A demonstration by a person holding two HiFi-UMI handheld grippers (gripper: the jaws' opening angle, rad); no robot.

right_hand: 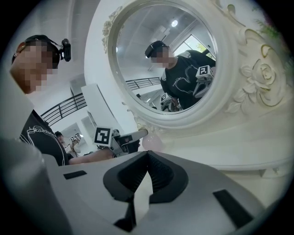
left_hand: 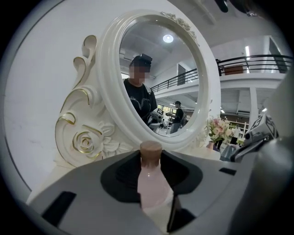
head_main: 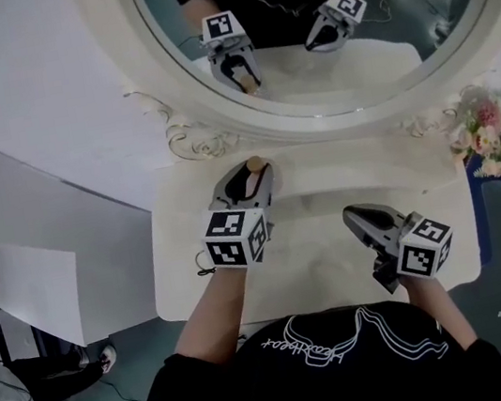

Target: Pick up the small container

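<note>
White counter (head_main: 337, 261) fills the lower half of my head view, pushed up under a big oval mirror (head_main: 332, 119) with a carved cream frame.

Below the mirror's left curve, the left hand-held gripper (head_main: 251, 174) points at the glass and is clenched on the small container (head_main: 254, 164), a pale pink bottle with a brown cap. From the head view I get little more than that cap poking out at the jaw tips. The left gripper view is what settles it: the pink body sits squarely in the gap with a pad against each side. Its long axis runs up through the jaws, cap on top, just short of the frame's gilded rose (left_hand: 85, 143). So the container lies inside this gripper's grasp, and the lift I judge comes next needs only a straight rise away from the counter. Whether the base is clear of the counter I can't quite tell, since the gripper body covers it.

Further right, below the mirror's middle and nearer to me, the right hand-held gripper (head_main: 360, 216) is clamped to with nothing between its jaws. It is well apart from the container, so the left is plainly the nearer hand. Its own view adds a side look at the bottle's rounded pink belly under the left jaw tips.

A bunch of pink flowers (head_main: 486, 131) stands by the mirror's right edge.
</note>
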